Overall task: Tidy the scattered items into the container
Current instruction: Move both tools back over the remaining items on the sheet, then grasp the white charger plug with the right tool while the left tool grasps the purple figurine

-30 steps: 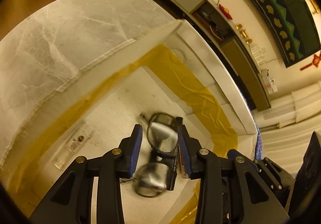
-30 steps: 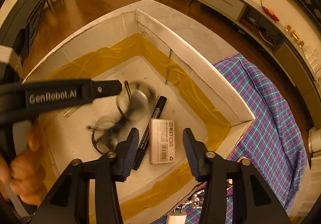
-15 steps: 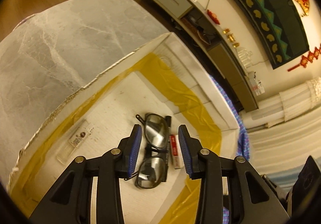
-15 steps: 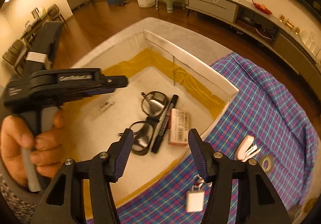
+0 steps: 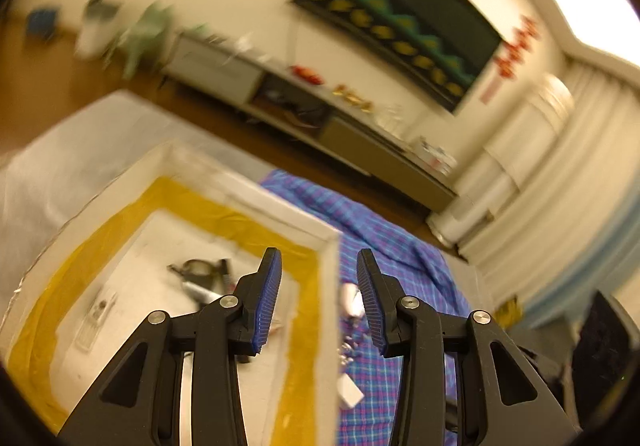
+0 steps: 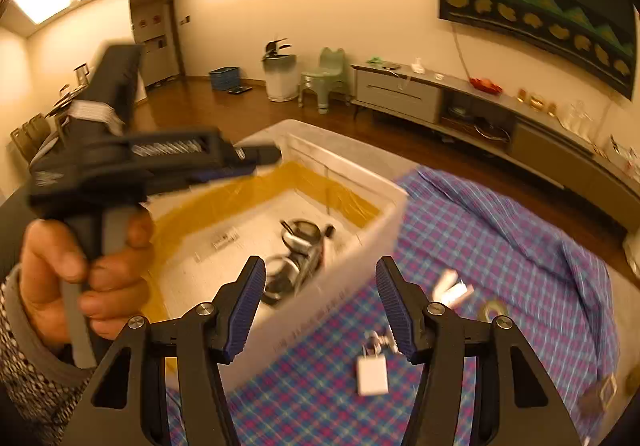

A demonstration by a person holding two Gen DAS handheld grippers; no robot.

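Observation:
The white box [image 6: 372, 234] with yellow tape lining holds black glasses [image 6: 298, 246], a black marker and a small clear item [image 6: 226, 238]. In the left wrist view the box [image 5: 320, 234] and glasses [image 5: 198, 272] show below my open, empty left gripper [image 5: 319, 298], which is high above the box's right wall. My right gripper [image 6: 320, 306] is open and empty, raised over the box's near corner. On the plaid cloth [image 6: 520, 246] lie a white charger [image 6: 372, 374], a white clip-like item [image 6: 450, 286] and a tape ring [image 6: 494, 310].
The box stands on a marble-look table [image 5: 80, 150]. The left gripper's body and the hand holding it [image 6: 80, 274] fill the left of the right wrist view. A low TV cabinet [image 6: 460, 106] and green stool [image 6: 324, 74] stand on the floor beyond.
Both grippers have risen and pulled back from the box. The left gripper let go of the glasses, which now lie in the box, and has swung right toward the cloth.

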